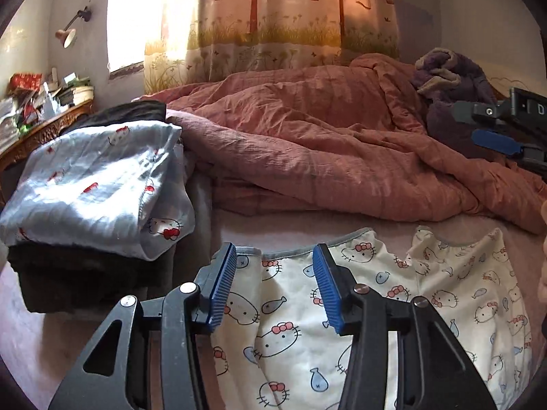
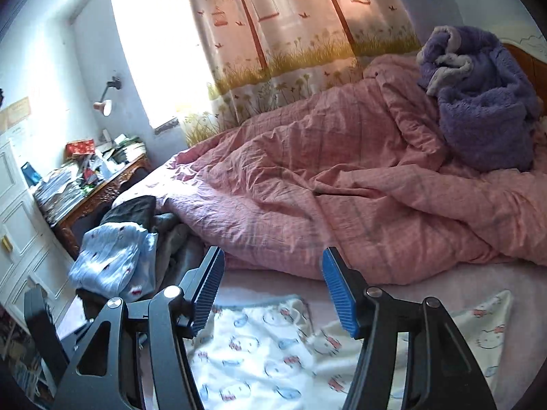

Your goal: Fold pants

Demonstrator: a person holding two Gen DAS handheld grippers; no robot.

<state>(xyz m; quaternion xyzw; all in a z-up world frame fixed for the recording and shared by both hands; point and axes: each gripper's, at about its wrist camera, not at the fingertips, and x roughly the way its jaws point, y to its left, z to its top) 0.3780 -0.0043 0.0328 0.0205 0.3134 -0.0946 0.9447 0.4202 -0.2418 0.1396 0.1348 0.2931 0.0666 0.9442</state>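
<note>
Both grippers, left gripper (image 1: pixel 275 283) and right gripper (image 2: pixel 273 294), hang half-open and empty above the cat-print pants (image 1: pixel 342 324); your loose pinch could bunch the waistband (image 1: pixel 307 251).

Pants (image 1: pixel 342 324) under the jaws: thin matt printed cloth, lightly creased. Left gripper (image 1: pixel 275 287) and right gripper (image 2: pixel 273 294): matt black plastic links, shiny metal pivot pins, ribbed blue pads. Ahead of the jaws, duvet (image 1: pixel 324 143) is crinkled matt cloth, purple blanket (image 2: pixel 485 102) fuzzy fleece; far left tabletop (image 2: pixel 102 191) is carved glossy wood.
</note>
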